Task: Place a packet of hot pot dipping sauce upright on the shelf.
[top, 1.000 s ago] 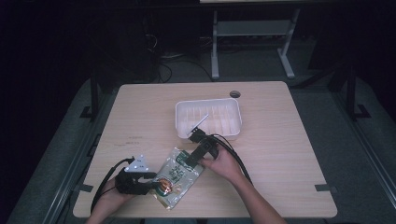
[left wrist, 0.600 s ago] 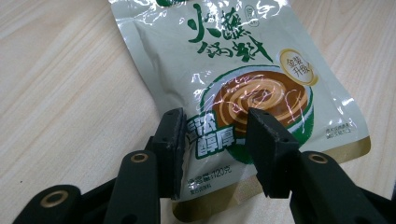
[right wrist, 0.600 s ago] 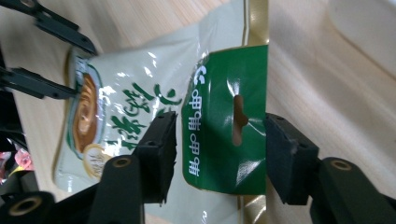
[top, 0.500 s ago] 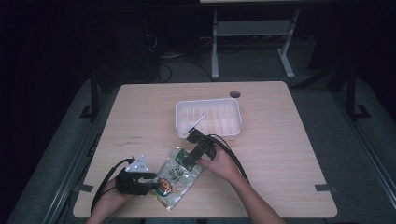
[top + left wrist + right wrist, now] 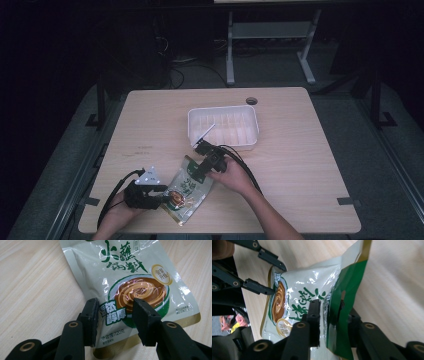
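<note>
The left gripper (image 5: 159,199) pins the sauce pouch (image 5: 187,190) at seven o'clock so the right gripper (image 5: 198,173), its jaws just closing onto the one o'clock top edge, can tear it

A sauce pouch (image 5: 187,192) is laid on the table (image 5: 300,165) near the front edge, left of centre. The left gripper (image 5: 162,200) is positioned at the pouch's left side, with the near-left corner of the pouch between its jaws. The right gripper (image 5: 197,176) is placed at the pouch's far end, which is raised between its jaws. A tray (image 5: 223,127) is set behind the pouch, toward mid-table. A round hole (image 5: 251,101) is located behind the tray, near the far edge.
</note>
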